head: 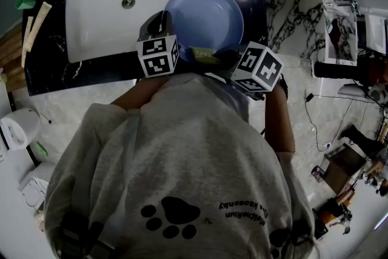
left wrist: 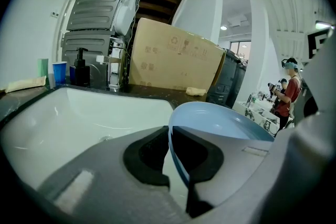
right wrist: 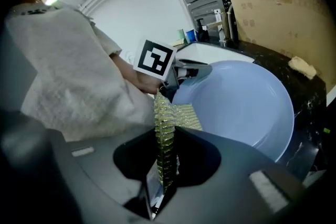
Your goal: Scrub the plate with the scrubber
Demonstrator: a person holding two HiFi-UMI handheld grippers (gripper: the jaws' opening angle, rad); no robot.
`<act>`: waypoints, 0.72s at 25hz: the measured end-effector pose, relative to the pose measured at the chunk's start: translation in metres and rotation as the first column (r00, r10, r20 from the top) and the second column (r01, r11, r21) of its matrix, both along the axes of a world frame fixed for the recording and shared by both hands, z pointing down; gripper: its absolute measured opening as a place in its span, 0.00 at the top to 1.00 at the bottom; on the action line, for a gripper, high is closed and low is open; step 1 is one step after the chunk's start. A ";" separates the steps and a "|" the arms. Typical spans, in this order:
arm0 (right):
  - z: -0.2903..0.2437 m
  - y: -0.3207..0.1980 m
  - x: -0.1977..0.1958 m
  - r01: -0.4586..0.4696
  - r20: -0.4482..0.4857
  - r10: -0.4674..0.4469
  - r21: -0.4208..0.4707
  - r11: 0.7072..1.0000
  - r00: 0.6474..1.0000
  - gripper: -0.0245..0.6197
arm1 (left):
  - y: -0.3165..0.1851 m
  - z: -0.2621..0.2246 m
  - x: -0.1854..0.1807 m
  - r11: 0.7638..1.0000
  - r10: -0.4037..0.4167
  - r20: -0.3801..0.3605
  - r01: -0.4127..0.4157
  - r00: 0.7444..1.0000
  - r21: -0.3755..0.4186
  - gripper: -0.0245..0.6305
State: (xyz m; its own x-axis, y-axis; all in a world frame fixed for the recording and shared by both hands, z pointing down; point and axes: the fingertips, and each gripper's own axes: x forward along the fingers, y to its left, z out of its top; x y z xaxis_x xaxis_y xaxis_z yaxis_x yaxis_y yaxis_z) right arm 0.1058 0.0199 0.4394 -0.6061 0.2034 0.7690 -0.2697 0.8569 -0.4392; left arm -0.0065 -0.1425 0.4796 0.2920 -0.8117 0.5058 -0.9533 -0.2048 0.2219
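A pale blue plate [head: 205, 18] is held tilted over the dark counter, just right of the sink. My left gripper [head: 162, 22] is shut on the plate's left rim; in the left gripper view the thin blue rim [left wrist: 175, 157] runs between the jaws of the left gripper [left wrist: 170, 159]. My right gripper [right wrist: 164, 162] is shut on a yellow-green mesh scrubber [right wrist: 167, 123], which stands up between the jaws. The scrubber [head: 204, 55] sits at the plate's near edge. The right gripper view shows the plate's hollow face [right wrist: 241, 105].
A white sink [head: 103, 15] lies left of the plate in the black counter [head: 73, 73]. A blue cup [left wrist: 59, 71], a soap dispenser [left wrist: 80, 66], a faucet [left wrist: 113, 70] and a cardboard box [left wrist: 176, 60] stand behind it. People [left wrist: 289, 89] stand far right.
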 end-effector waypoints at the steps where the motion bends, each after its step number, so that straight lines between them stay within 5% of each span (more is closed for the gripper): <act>1: -0.003 0.000 -0.001 -0.014 0.040 0.014 -0.017 1.000 0.999 0.85 | 0.000 0.000 0.000 1.000 0.000 -0.001 0.000 1.000 -0.002 0.92; 8: -0.037 -0.029 0.010 -0.196 0.278 0.206 -0.064 0.978 0.938 0.85 | -0.001 0.004 -0.002 0.998 0.011 -0.072 -0.015 0.997 -0.056 0.93; 18: -0.057 -0.056 0.012 -0.335 0.371 0.302 0.026 0.942 0.878 0.85 | 0.003 0.004 -0.016 0.987 -0.073 -0.275 0.029 0.959 -0.160 0.94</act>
